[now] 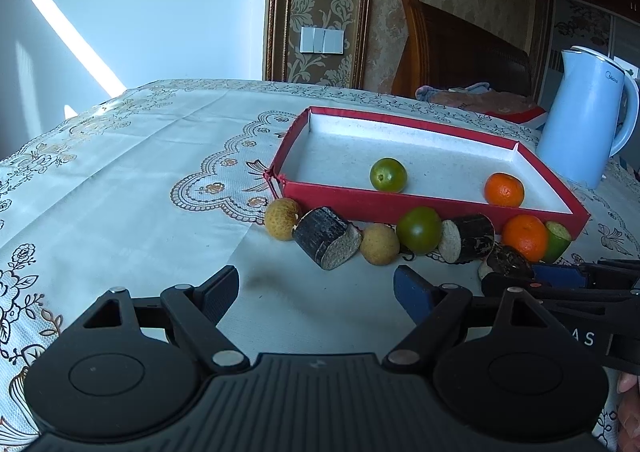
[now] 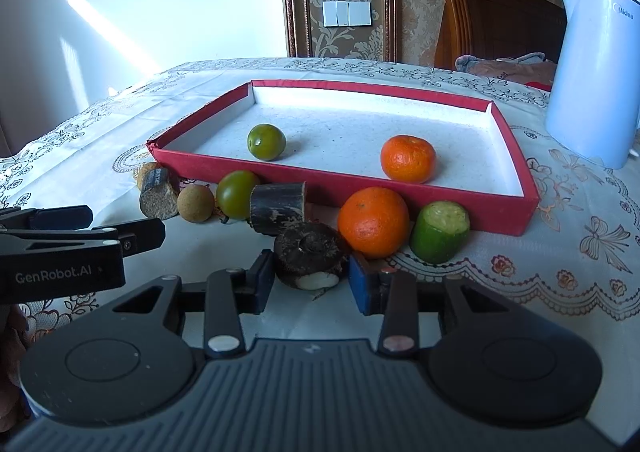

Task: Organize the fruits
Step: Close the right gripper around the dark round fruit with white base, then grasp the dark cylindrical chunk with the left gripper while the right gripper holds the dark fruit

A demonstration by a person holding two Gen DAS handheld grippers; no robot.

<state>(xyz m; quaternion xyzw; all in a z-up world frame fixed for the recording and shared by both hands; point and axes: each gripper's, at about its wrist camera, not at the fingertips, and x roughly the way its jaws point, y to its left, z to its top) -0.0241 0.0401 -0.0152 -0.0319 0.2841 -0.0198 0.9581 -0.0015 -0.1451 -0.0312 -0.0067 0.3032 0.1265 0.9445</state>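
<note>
So far only two fruits sit in the red tray (image 2: 520, 180); right gripper (image 2: 310, 280) fingers clamp a dark chunk (image 2: 308, 252), left gripper (image 1: 316, 292) fingers apart.

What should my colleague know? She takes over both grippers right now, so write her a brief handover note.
Right gripper: shut on the dark water chestnut, which sits on the tablecloth.
Left gripper: open, holding nothing, low over the cloth.
Done: one green fruit and one orange lie in the red tray.
Left, all in front of the tray: an orange, a cut green piece, a green fruit, two dark cane pieces and two longans.
Next, probably: lift the chestnut into the tray.
</note>
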